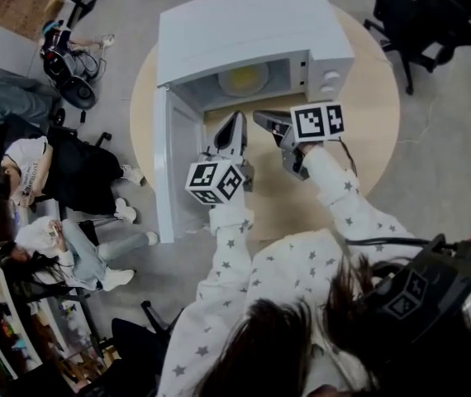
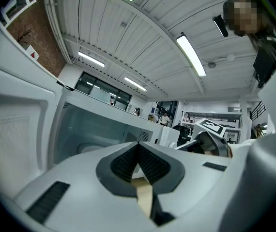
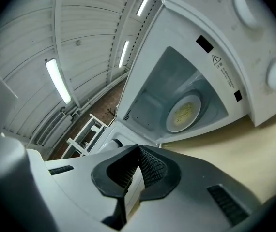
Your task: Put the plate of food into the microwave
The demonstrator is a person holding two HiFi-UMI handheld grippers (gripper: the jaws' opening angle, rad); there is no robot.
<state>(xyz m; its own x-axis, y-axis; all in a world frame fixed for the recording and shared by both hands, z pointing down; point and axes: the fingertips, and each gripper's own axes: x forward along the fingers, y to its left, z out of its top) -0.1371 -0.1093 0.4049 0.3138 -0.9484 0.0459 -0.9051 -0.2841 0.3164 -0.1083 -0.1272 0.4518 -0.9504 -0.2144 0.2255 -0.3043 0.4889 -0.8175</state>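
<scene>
The white microwave (image 1: 252, 23) stands on the round table with its door (image 1: 173, 168) swung open to the left. A plate of yellow food (image 1: 244, 78) lies inside the cavity; the right gripper view looks straight in at the plate (image 3: 182, 112). Both grippers hover just in front of the opening, apart from the plate. My left gripper (image 1: 234, 121) points at the opening near the door, jaws shut and empty (image 2: 138, 145). My right gripper (image 1: 260, 118) sits beside it, its jaws closed tip to tip with nothing between them (image 3: 139, 149).
The light wooden round table (image 1: 368, 114) has bare surface to the right of the grippers. The open door (image 2: 12, 124) stands close on the left gripper's left. People sit at the left (image 1: 62, 172). A black chair (image 1: 417, 15) stands at the upper right.
</scene>
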